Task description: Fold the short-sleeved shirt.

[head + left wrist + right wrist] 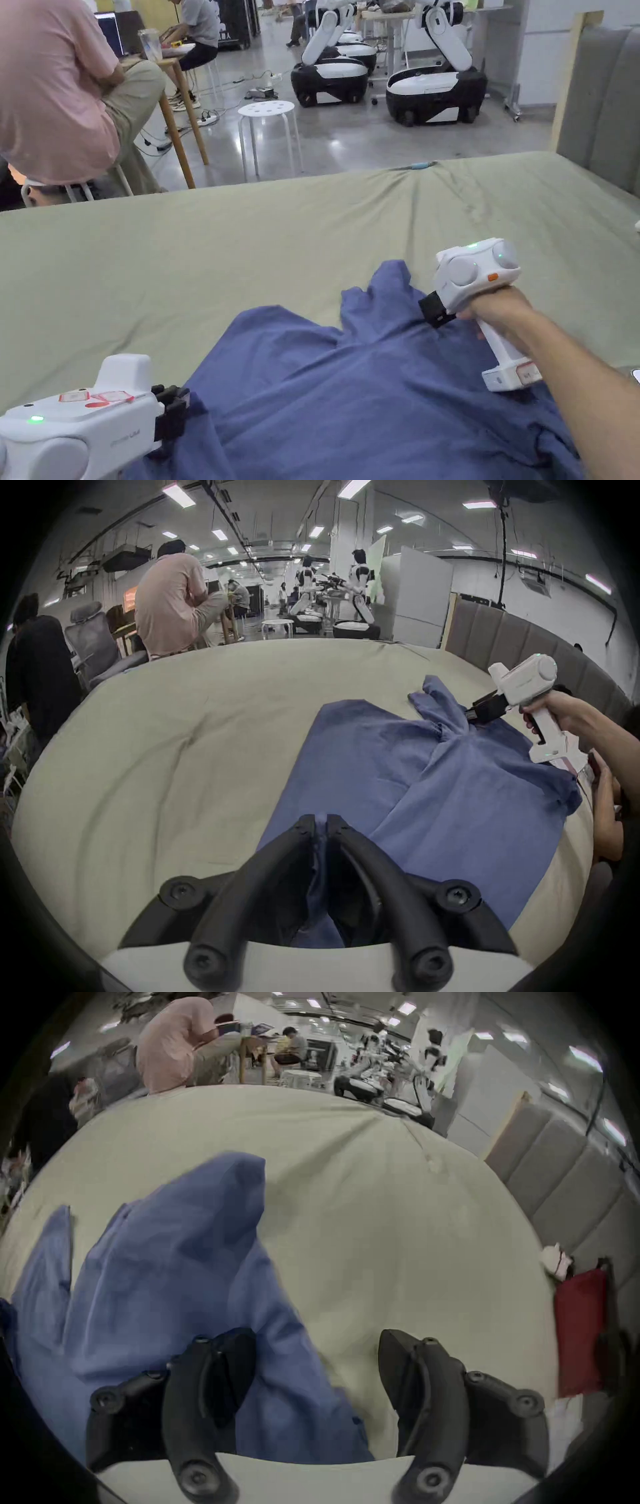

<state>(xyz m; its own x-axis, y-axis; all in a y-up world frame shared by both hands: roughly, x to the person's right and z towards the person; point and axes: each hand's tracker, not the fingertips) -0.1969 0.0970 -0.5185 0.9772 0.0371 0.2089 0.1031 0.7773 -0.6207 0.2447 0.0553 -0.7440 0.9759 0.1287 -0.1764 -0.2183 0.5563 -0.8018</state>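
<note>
The short-sleeved shirt point(375, 400), blue and rumpled, lay spread on the bed point(187, 262) right in front of me. My left claw point(321, 821) was clamped on it: in the left gripper view both jaws were pressed together with a ridge of blue cloth pinched between their tips, at the near left edge of the garment. In the head view that claw point(172, 406) sat low at the shirt's left border, the white body of the tool behind it.

My right claw point(317, 1359) stood with its jaws well apart. In the right gripper view one jaw rested over the blue cloth and the other hung above the bare sheet, with nothing gripped between them. From the head view it point(431, 309) pointed at the bunched far part of the shirt, just beside a sleeve point(390, 281) that stuck up toward the far side of the bed; my right hand point(500, 312) held the handle.

The bed wore a pale green sheet, creased in places, with a grey padded headboard point(603, 100) along its right side. Beyond the far edge a person in a pink top point(56, 87) sat with their back to me, a white stool point(269, 134) stood on the floor, and two black-and-white robots point(431, 81) were parked farther off.
</note>
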